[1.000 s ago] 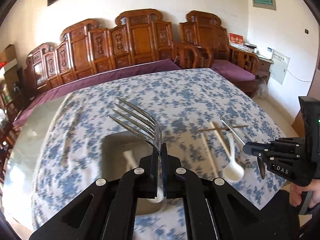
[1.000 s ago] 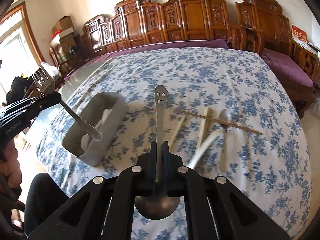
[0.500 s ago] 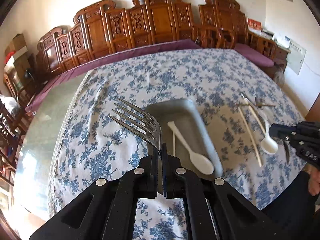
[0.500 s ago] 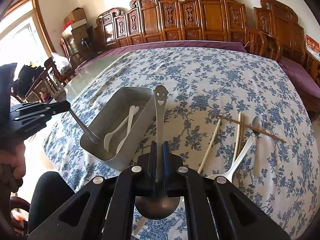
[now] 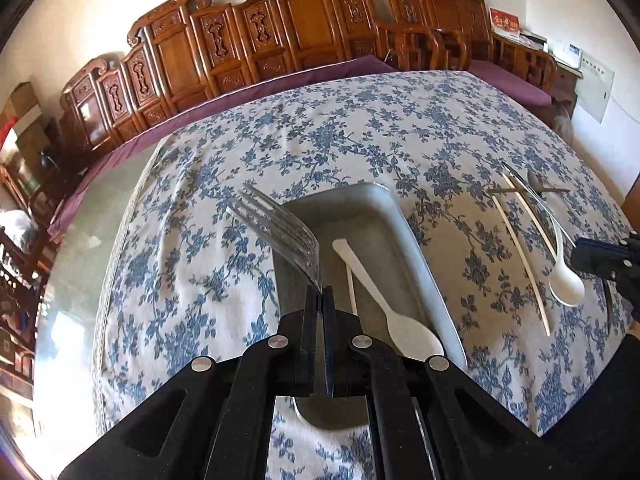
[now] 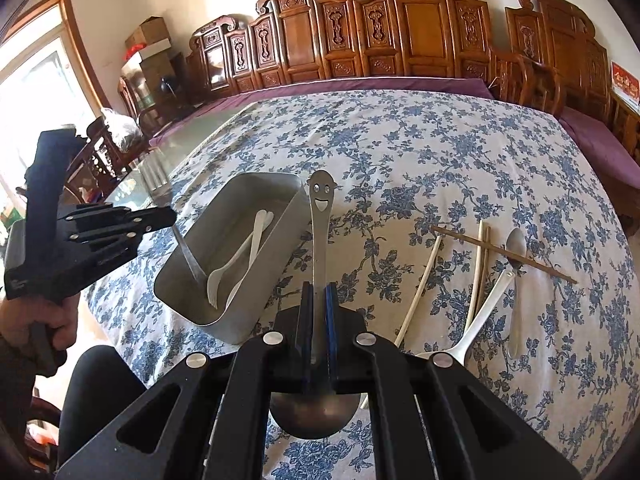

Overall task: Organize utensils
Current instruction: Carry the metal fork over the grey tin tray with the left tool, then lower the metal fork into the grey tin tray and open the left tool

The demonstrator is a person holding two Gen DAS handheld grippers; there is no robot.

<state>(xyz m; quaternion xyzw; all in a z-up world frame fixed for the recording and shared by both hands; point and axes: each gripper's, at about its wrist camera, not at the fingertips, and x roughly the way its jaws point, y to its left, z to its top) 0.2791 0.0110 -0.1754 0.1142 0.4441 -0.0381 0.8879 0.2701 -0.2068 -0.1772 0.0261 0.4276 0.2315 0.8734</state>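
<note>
My left gripper point(image 5: 319, 294) is shut on a metal fork point(image 5: 280, 230), tines up, held over the near left part of the grey metal tray point(image 5: 412, 248). From the right wrist view the left gripper point(image 6: 168, 216) holds the fork's handle point(image 6: 188, 254) down into the tray point(image 6: 280, 236). The tray holds a white plastic spoon point(image 5: 384, 300) and a white fork point(image 6: 236, 260). My right gripper point(image 6: 319, 292) is shut on a metal spoon with a smiley-face handle point(image 6: 321, 216), bowl toward the camera, just right of the tray.
On the blue floral tablecloth point(image 6: 420, 152) right of the tray lie white chopsticks point(image 6: 420, 280), a brown chopstick point(image 6: 504, 254), a white spoon point(image 6: 480, 316) and a metal spoon point(image 6: 516, 248). Carved wooden chairs point(image 6: 400, 28) line the table's far side. Bare glass tabletop point(image 5: 80, 260) is at left.
My left gripper has moved with the fork toward the tray and lowered its handle inside. My right gripper has come a little closer to the tray with the smiley spoon.
</note>
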